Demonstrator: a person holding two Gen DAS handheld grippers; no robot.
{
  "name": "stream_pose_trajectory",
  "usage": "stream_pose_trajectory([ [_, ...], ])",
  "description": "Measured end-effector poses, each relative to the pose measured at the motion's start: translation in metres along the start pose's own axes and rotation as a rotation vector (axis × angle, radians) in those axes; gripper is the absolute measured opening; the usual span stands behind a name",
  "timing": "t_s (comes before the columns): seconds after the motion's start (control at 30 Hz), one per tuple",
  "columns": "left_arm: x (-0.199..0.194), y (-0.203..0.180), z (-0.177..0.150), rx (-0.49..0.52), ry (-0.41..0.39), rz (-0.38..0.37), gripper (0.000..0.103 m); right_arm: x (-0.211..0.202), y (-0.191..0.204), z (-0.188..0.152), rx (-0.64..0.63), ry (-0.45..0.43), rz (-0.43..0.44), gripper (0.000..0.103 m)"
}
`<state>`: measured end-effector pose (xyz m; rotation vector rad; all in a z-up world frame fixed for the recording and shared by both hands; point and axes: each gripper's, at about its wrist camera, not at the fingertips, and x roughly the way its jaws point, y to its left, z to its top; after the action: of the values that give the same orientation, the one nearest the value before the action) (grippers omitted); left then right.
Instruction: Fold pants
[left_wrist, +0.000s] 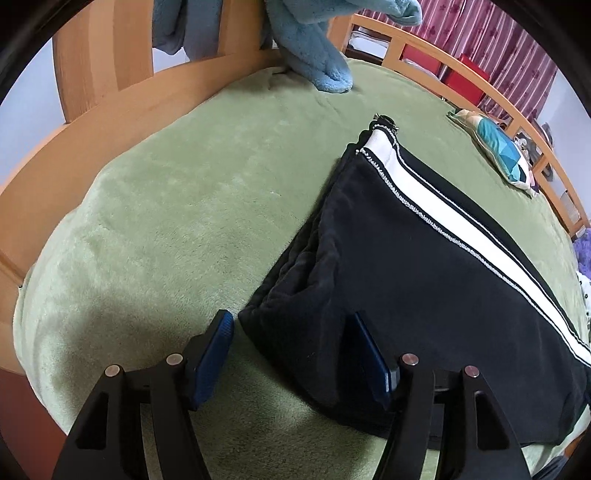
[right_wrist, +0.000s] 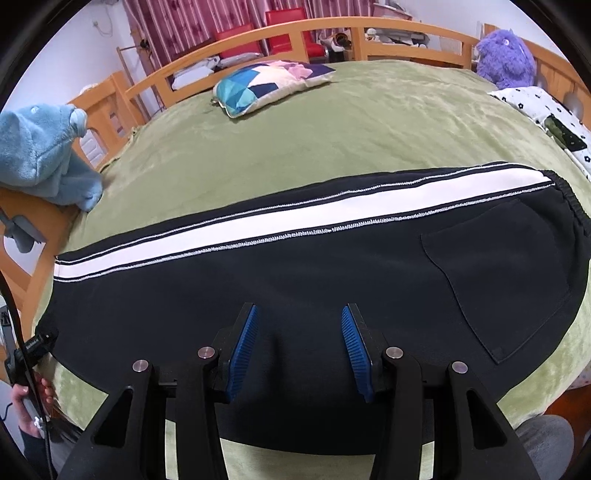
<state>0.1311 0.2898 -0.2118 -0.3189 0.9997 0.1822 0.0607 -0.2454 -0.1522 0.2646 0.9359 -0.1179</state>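
Black pants (right_wrist: 295, 280) with a white side stripe lie flat on the green bed cover, one leg on the other, waistband to the right in the right wrist view. The left wrist view shows the cuff end (left_wrist: 406, 266). My left gripper (left_wrist: 291, 328) is open just above the near cuff corner, its jaws on either side of the hem edge. My right gripper (right_wrist: 299, 321) is open over the near edge of the pants around mid-leg. Neither holds cloth.
The green bed cover (right_wrist: 332, 129) is ringed by a wooden bed rail (left_wrist: 122, 122). A blue plush toy (left_wrist: 314, 55) sits at the rail. A patterned pillow (right_wrist: 266, 83), a purple plush (right_wrist: 506, 59) and a dotted cloth (right_wrist: 546, 114) lie at the far side.
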Motion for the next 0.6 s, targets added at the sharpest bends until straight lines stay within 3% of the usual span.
stream_pose_trajectory([
  [0.13,0.0,0.005,0.0,-0.016,-0.001,-0.025,0.064,-0.006,0.003,-0.005,0.008,-0.057,-0.02,0.047],
  [0.33,0.0,0.003,0.0,-0.003,0.008,-0.018,0.065,-0.001,0.007,-0.011,0.005,0.013,0.004,0.047],
  [0.4,0.001,0.003,0.0,-0.004,0.011,-0.018,0.065,-0.006,0.013,-0.013,-0.023,-0.009,-0.016,0.048],
  [0.6,0.002,-0.001,0.0,0.013,0.013,-0.006,0.067,-0.018,0.021,-0.021,-0.051,-0.033,-0.002,0.066],
])
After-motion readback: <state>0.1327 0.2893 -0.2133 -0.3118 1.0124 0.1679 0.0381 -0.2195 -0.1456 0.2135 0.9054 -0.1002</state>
